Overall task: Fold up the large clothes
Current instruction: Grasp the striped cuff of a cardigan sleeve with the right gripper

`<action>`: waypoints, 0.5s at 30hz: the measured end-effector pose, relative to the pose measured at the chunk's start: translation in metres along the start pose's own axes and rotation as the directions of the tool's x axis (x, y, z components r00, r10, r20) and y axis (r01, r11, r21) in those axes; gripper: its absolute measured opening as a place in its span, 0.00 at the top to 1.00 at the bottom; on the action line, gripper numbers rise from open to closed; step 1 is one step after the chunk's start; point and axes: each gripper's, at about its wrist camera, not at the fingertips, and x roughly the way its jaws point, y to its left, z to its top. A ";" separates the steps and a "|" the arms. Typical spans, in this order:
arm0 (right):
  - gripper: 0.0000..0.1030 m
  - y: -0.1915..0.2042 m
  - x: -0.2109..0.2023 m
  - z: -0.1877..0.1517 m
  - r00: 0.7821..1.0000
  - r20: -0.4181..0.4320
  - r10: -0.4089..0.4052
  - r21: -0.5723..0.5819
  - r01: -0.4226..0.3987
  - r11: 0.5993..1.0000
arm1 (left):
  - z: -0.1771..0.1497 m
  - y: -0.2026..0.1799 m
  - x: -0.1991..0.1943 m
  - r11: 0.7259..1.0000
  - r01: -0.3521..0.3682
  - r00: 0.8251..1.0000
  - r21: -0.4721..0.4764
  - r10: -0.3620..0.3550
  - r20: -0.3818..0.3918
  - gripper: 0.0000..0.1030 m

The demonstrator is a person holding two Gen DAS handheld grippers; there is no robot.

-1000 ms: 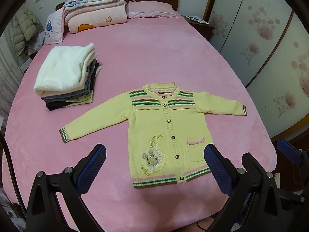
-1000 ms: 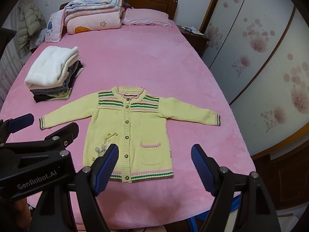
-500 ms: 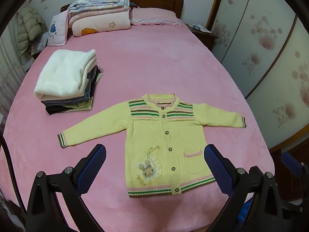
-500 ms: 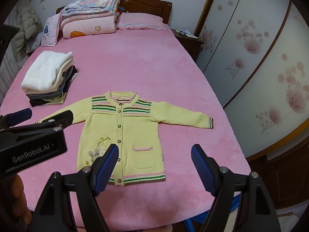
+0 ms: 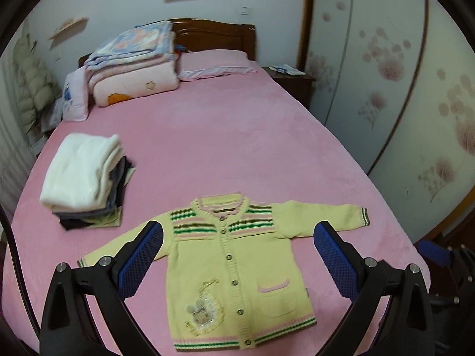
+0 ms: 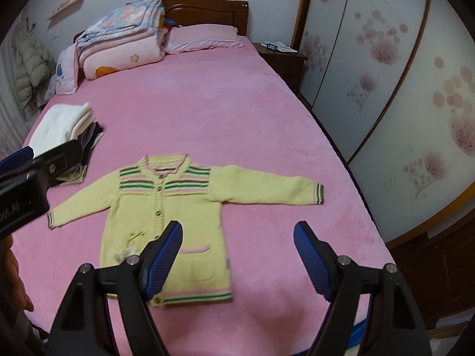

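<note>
Left-wrist view: the yellow knitted cardigan with striped yoke [image 5: 234, 270] lies flat on the pink bed [image 5: 237, 148], sleeves spread sideways — ahead of both wide-open, empty claws, left gripper [image 5: 236, 259] and right gripper [image 6: 237, 256].

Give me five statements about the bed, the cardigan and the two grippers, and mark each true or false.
1. The yellow cardigan lies flat with both sleeves spread out. True.
2. The left gripper is shut on a sleeve. False: it is open and holds nothing.
3. The stack of folded clothes has a white item on top. True.
4. The cardigan is unbuttoned and open. False: its front is closed.
5. The right gripper is open. True.
</note>
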 end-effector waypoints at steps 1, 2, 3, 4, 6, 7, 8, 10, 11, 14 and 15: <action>0.26 -0.008 0.005 0.002 1.000 -0.001 0.008 0.005 -0.008 1.000 | 0.004 -0.010 0.006 1.000 0.005 1.000 -0.002 -0.005 -0.012 0.02; 0.29 -0.018 0.011 0.004 1.000 -0.002 0.019 0.009 -0.019 1.000 | 0.008 -0.019 0.014 1.000 0.005 1.000 -0.010 -0.005 -0.024 0.02; 0.30 -0.028 0.018 0.007 0.999 -0.004 0.033 0.012 -0.032 0.999 | 0.011 -0.026 0.020 1.000 0.000 0.999 -0.017 0.000 -0.034 0.02; 0.31 -0.039 0.027 0.010 0.999 -0.007 0.048 0.017 -0.048 0.999 | 0.014 -0.034 0.028 1.000 -0.008 0.999 -0.026 0.007 -0.044 0.02; 0.31 -0.059 0.044 0.014 0.997 -0.014 0.081 0.032 -0.080 0.996 | 0.019 -0.048 0.043 0.999 -0.019 0.998 -0.034 0.017 -0.053 0.02; 0.32 -0.070 0.055 0.015 0.995 -0.021 0.099 0.044 -0.098 0.994 | 0.022 -0.056 0.053 0.999 -0.028 0.998 -0.034 0.026 -0.056 0.02; 0.32 -0.078 0.065 0.016 0.993 -0.027 0.113 0.055 -0.111 0.992 | 0.025 -0.064 0.064 0.999 -0.037 0.998 -0.031 0.035 -0.060 0.02; 0.32 -0.097 0.089 0.018 0.989 -0.041 0.141 0.080 -0.138 0.987 | 0.027 -0.079 0.085 0.998 -0.053 0.996 -0.023 0.051 -0.071 0.02; 0.33 -0.107 0.104 0.019 0.986 -0.054 0.155 0.093 -0.150 0.984 | 0.028 -0.085 0.095 0.998 -0.060 0.995 -0.020 0.059 -0.076 0.02; 0.36 -0.131 0.145 0.020 0.982 -0.091 0.167 0.117 -0.156 0.981 | 0.030 -0.104 0.129 0.996 -0.087 0.993 -0.020 0.085 -0.080 0.02; 0.37 -0.139 0.160 0.020 0.981 -0.103 0.164 0.123 -0.151 0.981 | 0.031 -0.111 0.143 0.996 -0.088 0.993 -0.024 0.086 -0.078 0.02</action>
